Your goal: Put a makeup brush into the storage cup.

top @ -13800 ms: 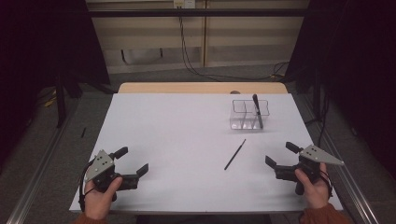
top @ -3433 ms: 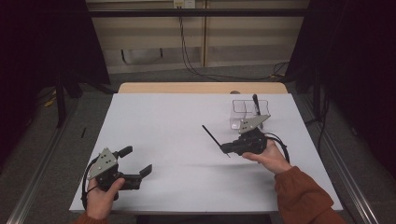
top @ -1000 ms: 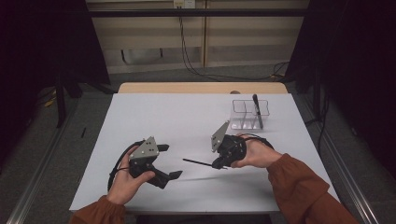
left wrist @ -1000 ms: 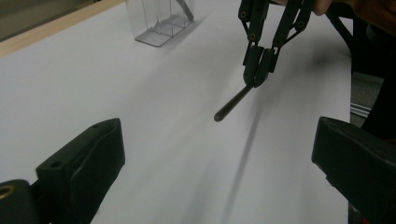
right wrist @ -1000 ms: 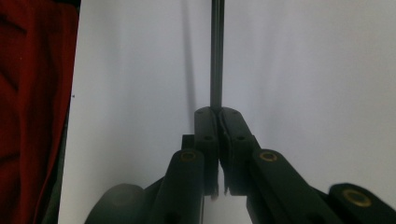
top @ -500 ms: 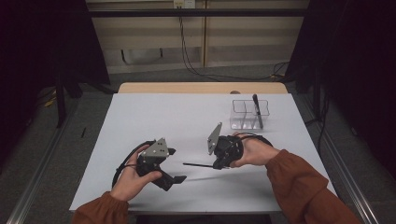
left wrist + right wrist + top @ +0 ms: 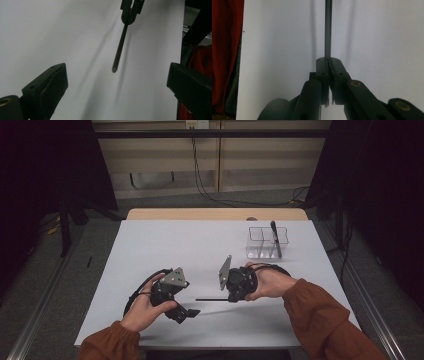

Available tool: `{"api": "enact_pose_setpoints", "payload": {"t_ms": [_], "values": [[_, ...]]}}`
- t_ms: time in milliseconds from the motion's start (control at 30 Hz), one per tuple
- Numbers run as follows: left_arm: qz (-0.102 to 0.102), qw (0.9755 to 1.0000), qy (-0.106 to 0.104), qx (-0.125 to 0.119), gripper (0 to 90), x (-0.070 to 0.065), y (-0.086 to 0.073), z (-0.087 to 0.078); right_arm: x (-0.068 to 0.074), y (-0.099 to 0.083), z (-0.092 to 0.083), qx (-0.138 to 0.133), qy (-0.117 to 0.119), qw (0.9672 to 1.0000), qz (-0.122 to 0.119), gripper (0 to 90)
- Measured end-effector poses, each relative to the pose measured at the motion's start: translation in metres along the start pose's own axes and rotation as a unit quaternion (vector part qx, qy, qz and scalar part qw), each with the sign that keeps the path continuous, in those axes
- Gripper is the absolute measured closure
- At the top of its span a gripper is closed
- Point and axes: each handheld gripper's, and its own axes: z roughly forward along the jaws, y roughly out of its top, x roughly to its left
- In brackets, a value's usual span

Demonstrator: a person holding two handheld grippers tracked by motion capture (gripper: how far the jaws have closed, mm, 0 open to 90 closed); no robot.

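A thin black pen (image 7: 212, 299) is held level just above the white table (image 7: 175, 245), and my right gripper (image 7: 229, 297) is shut on its right end. In the right gripper view the pads (image 7: 336, 65) clamp the pen (image 7: 327, 30), which runs straight ahead. My left gripper (image 7: 186, 300) is open a short way left of the pen's tip. In the left gripper view the pen (image 7: 120, 47) points toward me from the right gripper (image 7: 130, 11), and its tip hangs ahead of the gap of my left gripper (image 7: 116, 75), touching neither jaw.
A clear divided tray (image 7: 260, 251) stands at the back right of the table with another black pen (image 7: 274, 237) leaning in it. Bare wood (image 7: 215, 214) edges the table's far side. Dark floor and cables lie beyond.
The pen lay on the table at first and is now in my right gripper, turned level. Over the last second my left gripper has edged right toward its tip.
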Motion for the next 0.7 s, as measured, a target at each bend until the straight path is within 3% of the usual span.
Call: {"api": "enact_pose_setpoints", "payload": {"t_ms": [233, 367, 700], "values": [[0.009, 0.9996, -0.013, 0.024, 3.1, 0.003, 0.003, 0.005, 0.002, 0.004, 0.002, 0.015, -0.004, 0.9998, -0.013, 86.5], [0.019, 0.9983, -0.019, 0.052, 3.1, 0.003, 0.002, 0.009, 0.003, 0.006, 0.003, 0.016, -0.004, 0.9997, -0.020, 86.5], [0.042, 0.9950, -0.025, 0.088, 4.0, 0.004, 0.009, 0.011, 0.001, 0.009, 0.002, 0.021, -0.004, 0.9996, -0.021, 86.5]]}}
